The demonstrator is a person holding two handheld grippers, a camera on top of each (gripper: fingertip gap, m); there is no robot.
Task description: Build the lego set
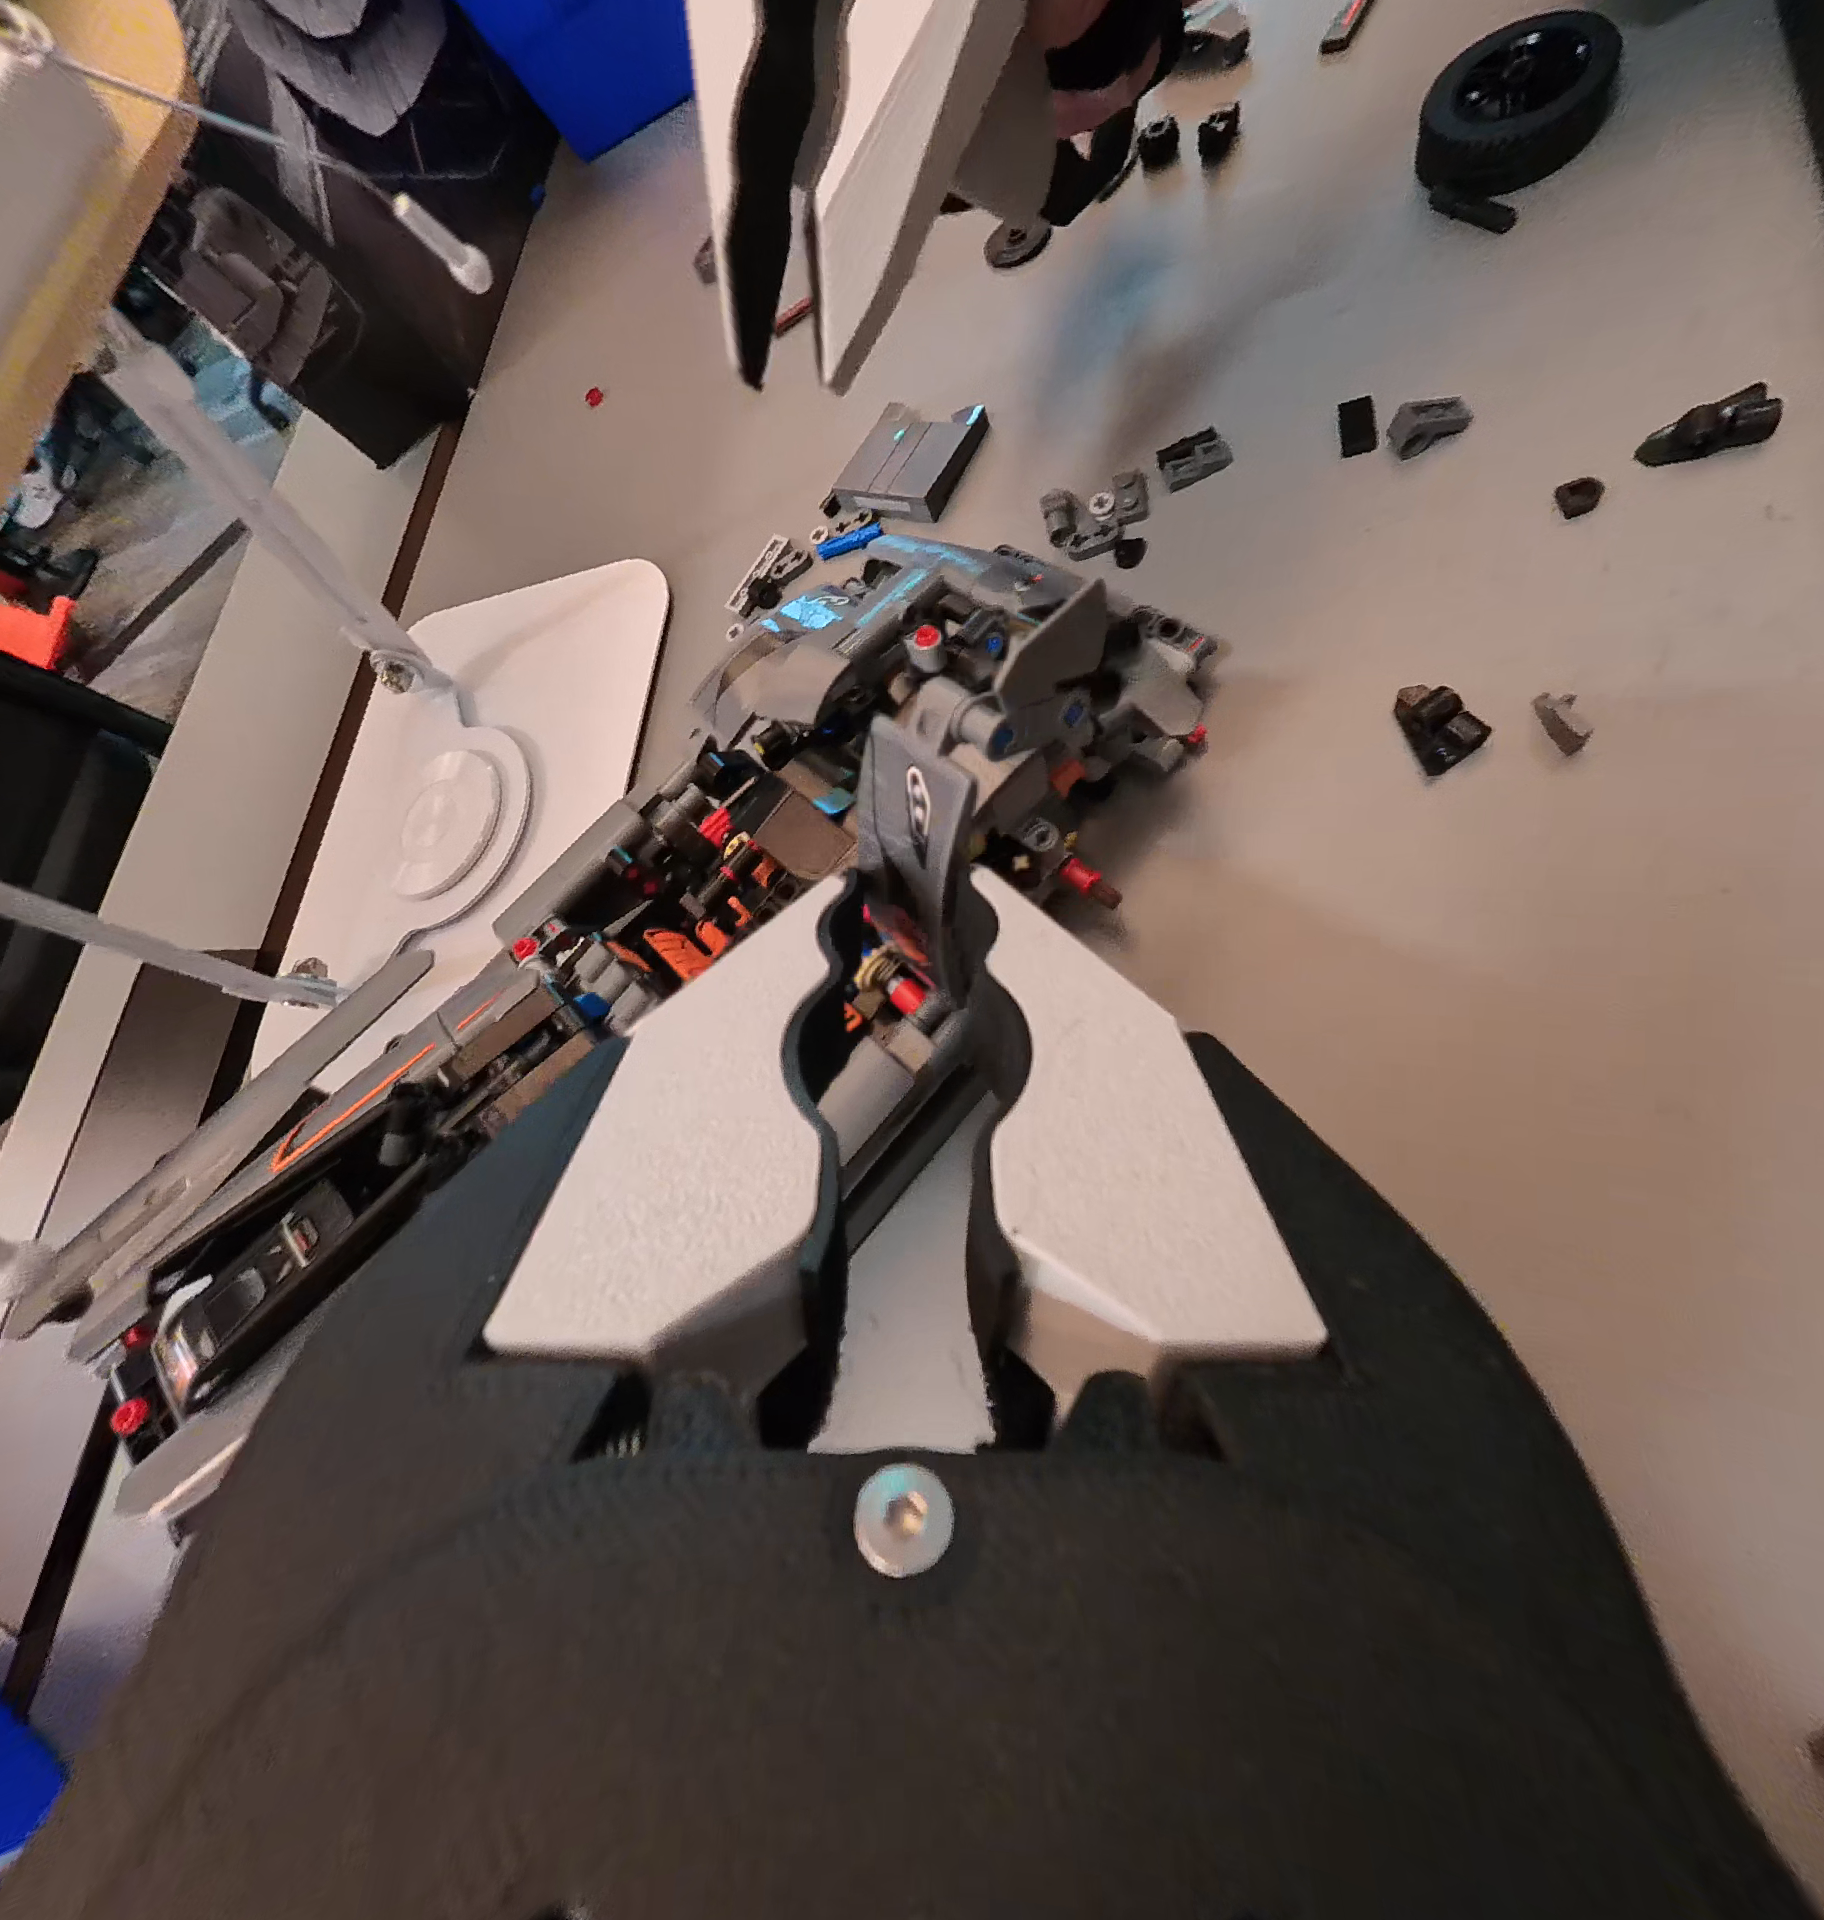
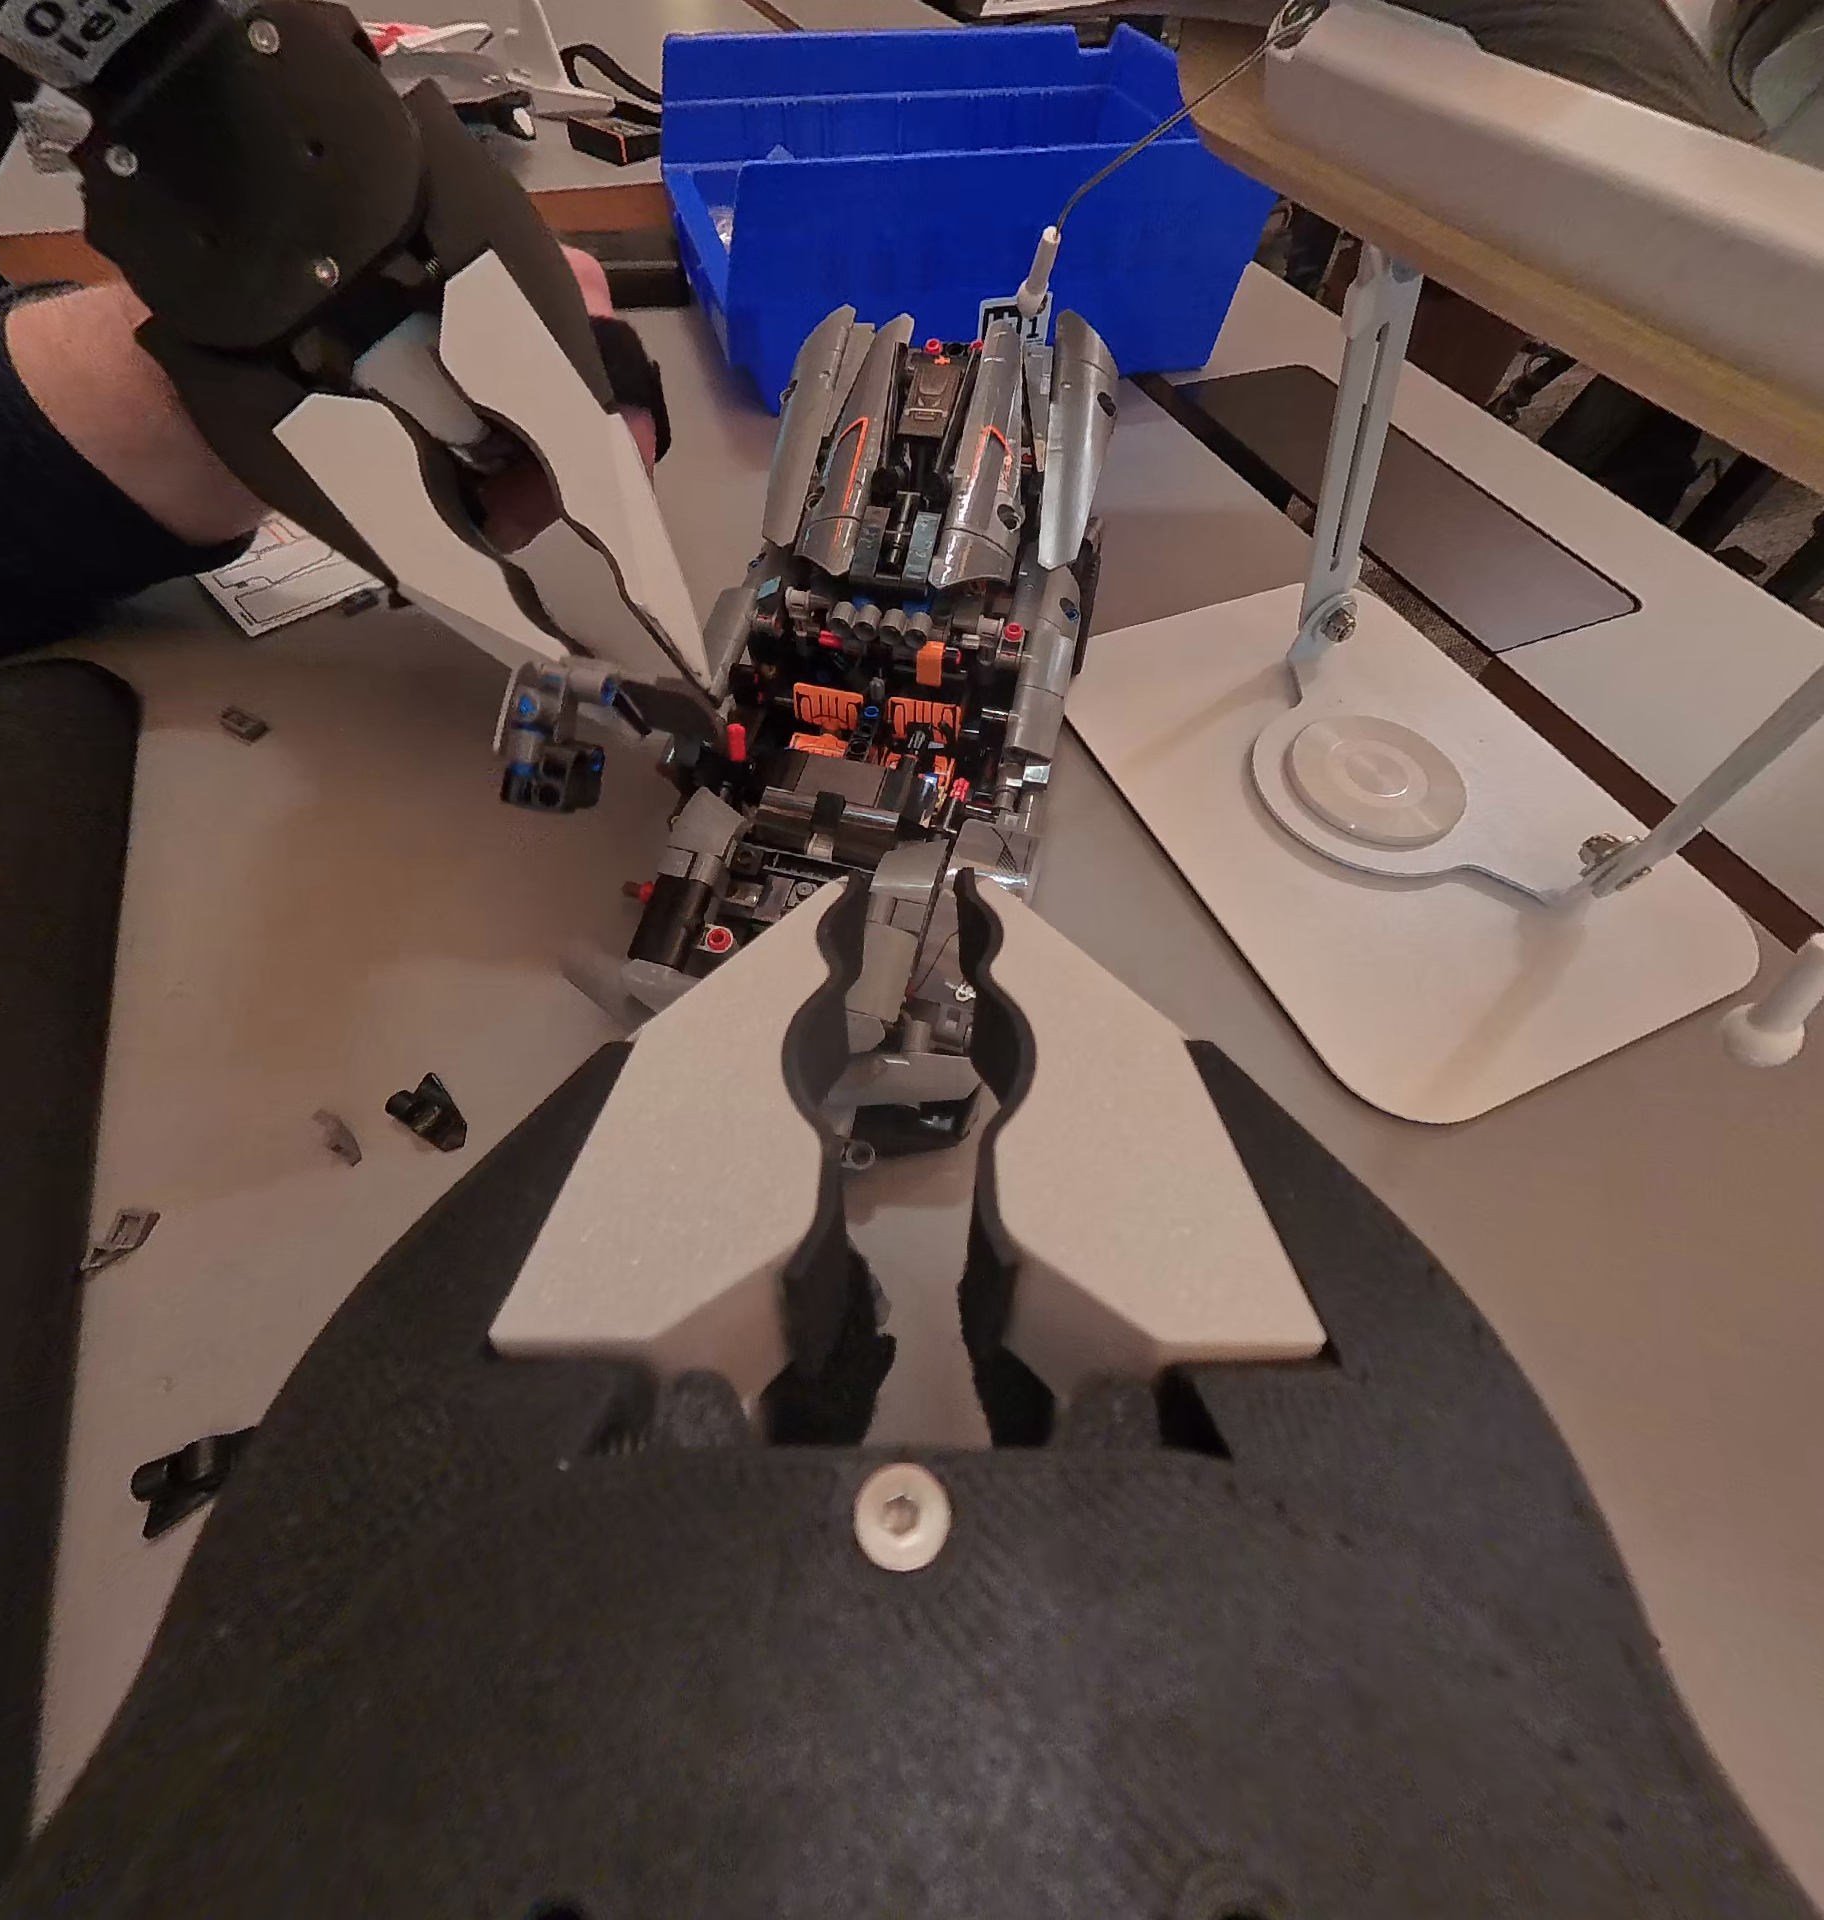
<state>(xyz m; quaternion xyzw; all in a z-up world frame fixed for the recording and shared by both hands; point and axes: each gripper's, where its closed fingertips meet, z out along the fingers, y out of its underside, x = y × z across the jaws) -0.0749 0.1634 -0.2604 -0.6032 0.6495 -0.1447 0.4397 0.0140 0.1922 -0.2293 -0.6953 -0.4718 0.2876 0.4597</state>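
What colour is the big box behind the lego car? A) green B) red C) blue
C: in the right wrist view a blue box sits just behind the lego car on the table.

The lego car [image 2: 918, 623] shows grey panels with thin orange stripes, orange seats in the middle, and red and blue pins dotted through its black frame. The left gripper [image 1: 903, 914] has pale grey fingers on a black textured body, and the right gripper [image 2: 903, 914] matches it. Behind the car sits a bright blue bin [image 2: 949, 197]. A black tyre [image 1: 1521, 104] lies on the beige table [image 1: 1459, 935], among scattered grey and black pieces. A white stand base [image 2: 1407, 935] gleams beside it.
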